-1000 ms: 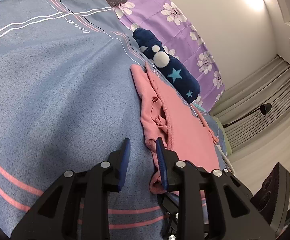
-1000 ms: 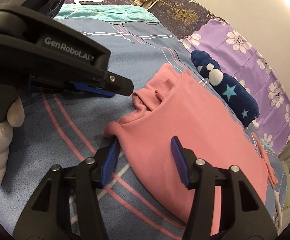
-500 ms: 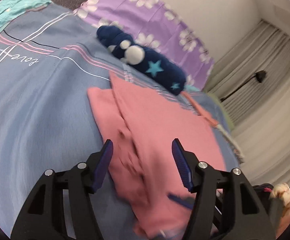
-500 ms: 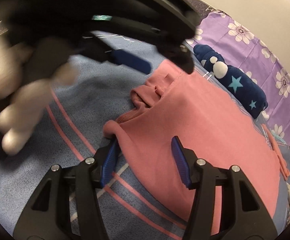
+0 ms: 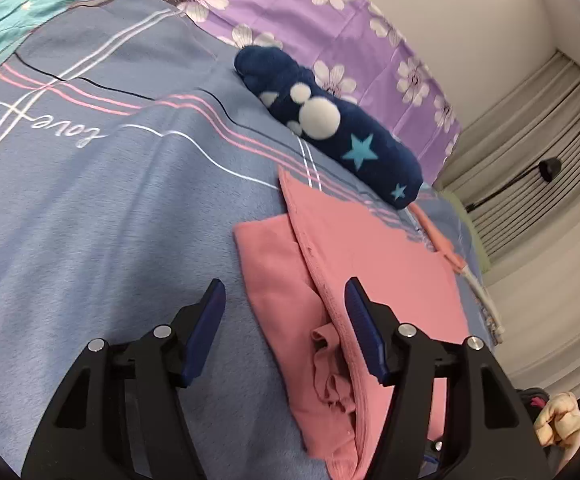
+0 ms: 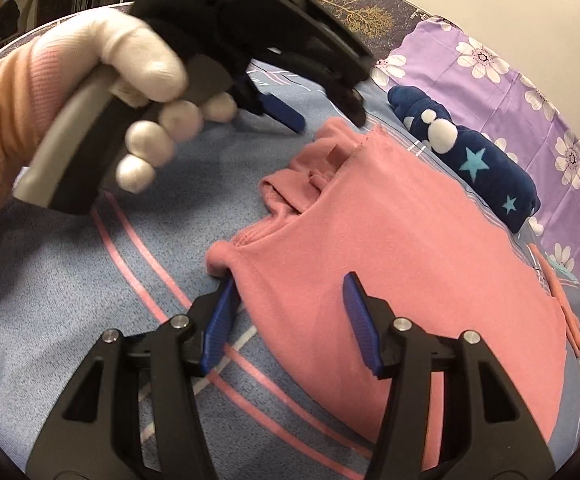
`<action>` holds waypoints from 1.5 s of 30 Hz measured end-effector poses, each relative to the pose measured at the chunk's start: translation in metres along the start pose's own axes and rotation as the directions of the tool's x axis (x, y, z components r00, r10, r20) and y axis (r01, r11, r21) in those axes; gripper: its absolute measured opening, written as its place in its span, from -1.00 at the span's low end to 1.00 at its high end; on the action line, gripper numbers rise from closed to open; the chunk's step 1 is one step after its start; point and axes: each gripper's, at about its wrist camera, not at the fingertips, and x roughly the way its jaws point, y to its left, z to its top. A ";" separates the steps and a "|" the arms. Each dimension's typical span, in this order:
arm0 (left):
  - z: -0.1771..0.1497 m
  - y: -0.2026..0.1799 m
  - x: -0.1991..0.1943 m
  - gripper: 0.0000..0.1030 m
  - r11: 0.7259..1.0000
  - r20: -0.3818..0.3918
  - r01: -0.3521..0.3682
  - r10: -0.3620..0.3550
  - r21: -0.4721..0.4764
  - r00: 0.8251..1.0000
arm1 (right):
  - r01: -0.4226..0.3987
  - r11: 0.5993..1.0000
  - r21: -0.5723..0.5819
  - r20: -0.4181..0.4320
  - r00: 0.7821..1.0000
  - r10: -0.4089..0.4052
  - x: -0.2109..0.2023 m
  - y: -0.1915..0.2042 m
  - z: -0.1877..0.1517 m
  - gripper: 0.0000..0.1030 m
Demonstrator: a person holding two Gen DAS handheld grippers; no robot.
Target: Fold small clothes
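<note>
A pink garment (image 6: 402, 248) lies partly folded on a blue striped bedspread (image 5: 101, 216), its bunched edge toward the gripper cameras. In the right wrist view the cloth fills the frame from the centre out to 4 o'clock. The right gripper (image 6: 290, 320) sits low over the garment's near corner, jaws at a middling width, the left blue pad just beside the rolled hem, the right pad above flat cloth; whether either pad presses the fabric cannot be told. At 10 o'clock in that view a white-gloved hand (image 6: 129, 92) holds the left gripper (image 6: 326, 116) by its handle, its tips above the bedspread near the garment's far corner at 12 o'clock.

In the left wrist view the left gripper (image 5: 285, 328) has its jaws apart with nothing between the pads but the cloth lying beneath; the right pad hangs over the garment's (image 5: 370, 264) raised seam, the left pad over bare bedspread. A rolled navy item with stars and white dots (image 5: 330, 128) lies at 1 o'clock beyond the garment, close to its far edge, against a purple flowered sheet (image 5: 354, 20). Curtains (image 5: 538, 128) hang at 3 o'clock.
</note>
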 end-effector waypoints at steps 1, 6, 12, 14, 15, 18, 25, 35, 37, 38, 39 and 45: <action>-0.001 0.002 0.000 0.22 1.000 -0.010 0.021 -0.021 -0.014 1.000 | 0.001 1.000 -0.002 0.001 1.000 -0.001 0.000 0.000 0.000 0.06; -0.007 -0.005 0.027 0.36 0.991 -0.086 0.132 -0.131 0.005 0.988 | 0.010 1.000 -0.010 0.004 1.000 -0.010 -0.001 0.001 -0.001 0.06; 0.010 -0.012 0.051 0.07 0.984 -0.115 0.177 -0.177 -0.006 0.978 | 0.029 0.999 -0.024 0.011 1.000 -0.029 -0.001 0.004 0.000 0.06; 0.013 -0.014 0.060 -0.27 0.989 -0.133 0.146 -0.146 -0.012 0.980 | 0.045 0.998 -0.032 0.019 0.999 -0.045 -0.003 0.006 -0.001 0.02; 0.013 -0.014 0.062 -0.37 0.990 -0.134 0.140 -0.141 -0.017 0.981 | 0.057 0.998 -0.035 0.029 0.998 -0.056 -0.006 0.008 -0.002 0.02; 0.011 -0.011 0.058 -0.41 0.989 -0.120 0.145 -0.147 -0.023 0.982 | 0.071 0.997 -0.026 0.036 0.997 -0.070 -0.010 0.006 -0.002 -0.04; 0.016 -0.015 0.065 -0.69 0.992 -0.128 0.129 -0.129 -0.005 0.983 | 0.068 0.997 -0.046 0.001 0.998 -0.068 -0.001 0.008 0.007 -0.26; 0.032 -0.049 0.058 -0.82 0.993 -0.114 0.103 -0.096 0.060 0.989 | -0.040 0.989 0.145 0.089 0.996 0.027 -0.030 -0.035 0.013 -0.83; 0.036 -0.062 0.057 -0.82 0.992 -0.111 0.104 -0.095 0.075 0.989 | -0.053 0.983 0.174 0.111 0.993 0.034 -0.040 -0.043 0.013 -0.83; 0.039 -0.070 0.056 -0.82 0.991 -0.112 0.100 -0.090 0.088 0.990 | -0.061 0.980 0.190 0.118 0.992 0.039 -0.045 -0.048 0.012 -0.83; 0.041 -0.077 0.056 -0.82 0.990 -0.113 0.097 -0.086 0.098 0.990 | -0.074 0.973 0.217 0.128 0.991 0.047 -0.051 -0.055 0.010 -0.83; 0.048 -0.127 0.063 -0.82 0.983 -0.117 0.103 -0.086 0.154 0.989 | -0.188 0.898 0.398 0.197 0.973 0.116 -0.081 -0.113 -0.006 -0.83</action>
